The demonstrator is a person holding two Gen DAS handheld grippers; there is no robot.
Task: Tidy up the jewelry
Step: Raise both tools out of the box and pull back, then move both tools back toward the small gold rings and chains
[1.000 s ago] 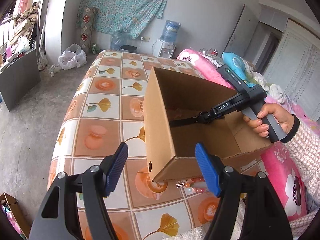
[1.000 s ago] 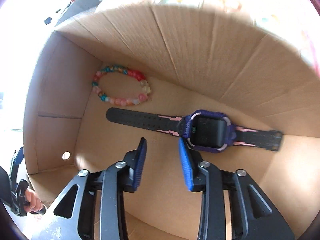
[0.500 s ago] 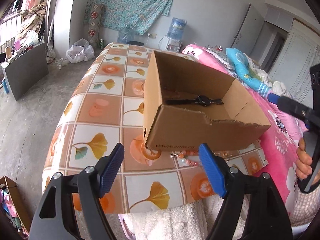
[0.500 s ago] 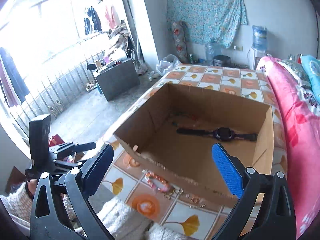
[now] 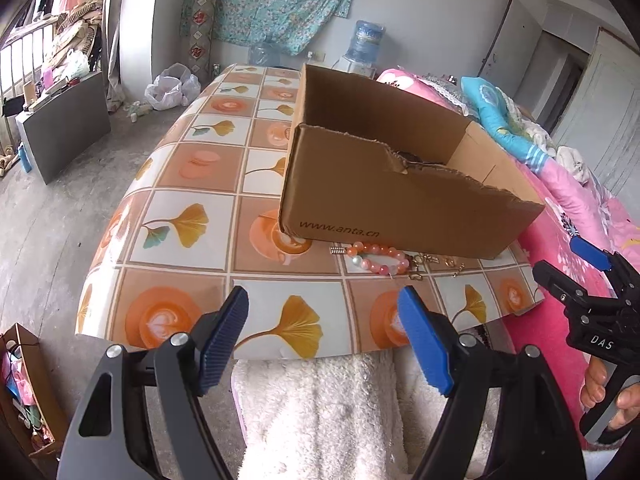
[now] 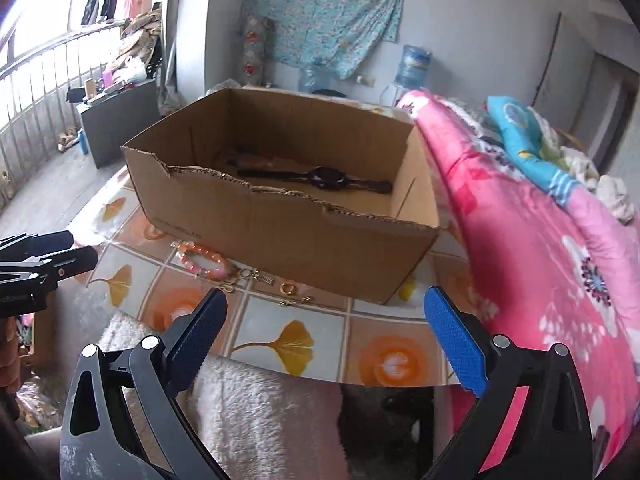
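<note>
A brown cardboard box [image 5: 400, 208] [image 6: 280, 240] stands on the tiled table. Inside it lies a dark watch [image 6: 326, 178] with a beaded bracelet behind it, mostly hidden. In front of the box, on the table, rest a pink bead bracelet [image 5: 378, 258] [image 6: 202, 260] and small gold pieces [image 5: 436, 262] [image 6: 276, 286]. My left gripper [image 5: 324, 340] is open and empty, held back over the table's near edge. My right gripper [image 6: 326, 338] is open wide and empty, also short of the table. Each gripper shows at the edge of the other's view.
A white fluffy cloth [image 5: 328, 408] hangs below the table's near edge. A pink flowered blanket [image 6: 540, 248] lies right of the table. A grey cabinet [image 5: 60, 128] stands on the floor at the left, and a small box of clutter [image 5: 24, 384] sits low left.
My right gripper has left the watch in the box, opened wide and pulled back out to the table's near edge. My left gripper has backed away too; the box looks farther off.
</note>
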